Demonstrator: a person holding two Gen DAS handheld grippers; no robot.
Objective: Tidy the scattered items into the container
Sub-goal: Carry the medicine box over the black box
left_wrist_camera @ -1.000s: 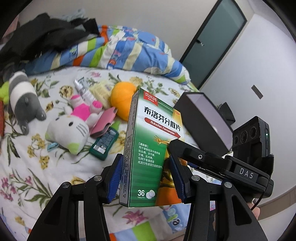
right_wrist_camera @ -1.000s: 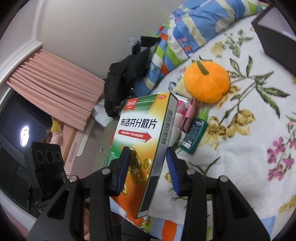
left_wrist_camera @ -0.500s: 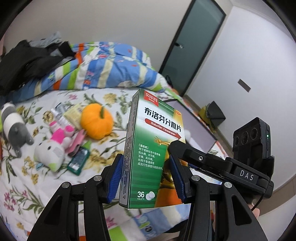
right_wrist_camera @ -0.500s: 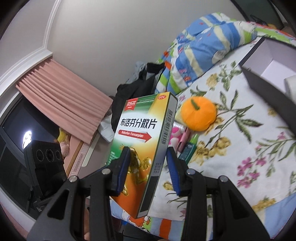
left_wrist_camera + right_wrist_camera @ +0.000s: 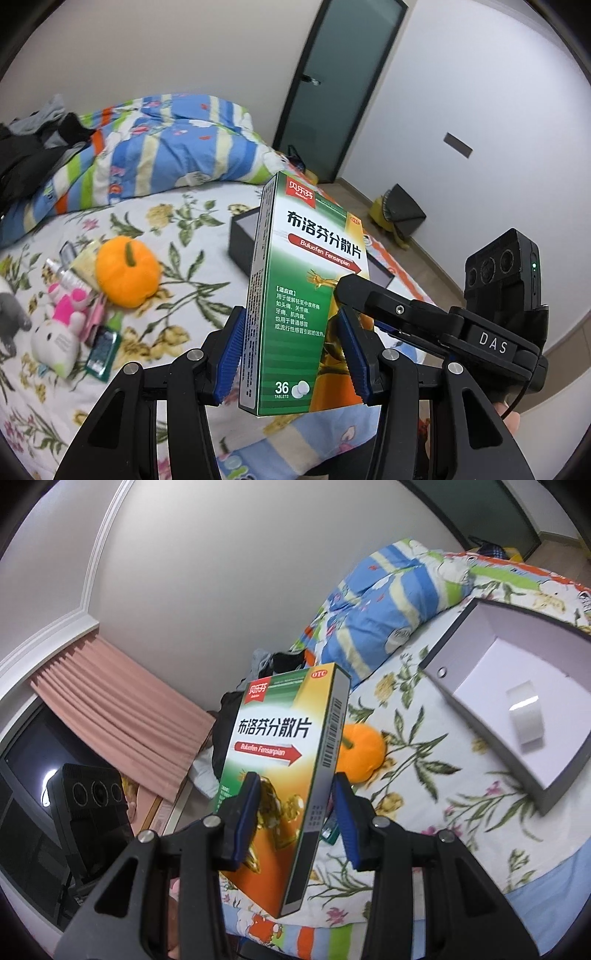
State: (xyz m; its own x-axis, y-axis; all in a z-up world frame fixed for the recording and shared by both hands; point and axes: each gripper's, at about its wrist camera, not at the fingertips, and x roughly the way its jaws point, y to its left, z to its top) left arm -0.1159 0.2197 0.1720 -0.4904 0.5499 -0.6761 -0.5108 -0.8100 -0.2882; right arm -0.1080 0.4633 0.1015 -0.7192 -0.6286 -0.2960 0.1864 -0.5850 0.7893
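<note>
- Swinging toward the container (image 5: 491, 716) at 2 o'clock, you brought its white interior into view.
- Both the left gripper (image 5: 291, 354) and right gripper (image 5: 295, 812) pinched the medicine box (image 5: 306, 295), held aloft, so release remained.

A home bedroom, seemingly: floral bedsheet (image 5: 192, 236), striped duvet (image 5: 155, 144), pink curtain (image 5: 118, 716), plush toys (image 5: 55, 332).

I see a bed (image 5: 192, 236) with a floral sheet, a striped blue quilt (image 5: 159, 147) bunched at its head, dark clothes (image 5: 33, 147) piled beside that, a pink curtain (image 5: 118, 716), and a dark door (image 5: 340, 85).
</note>
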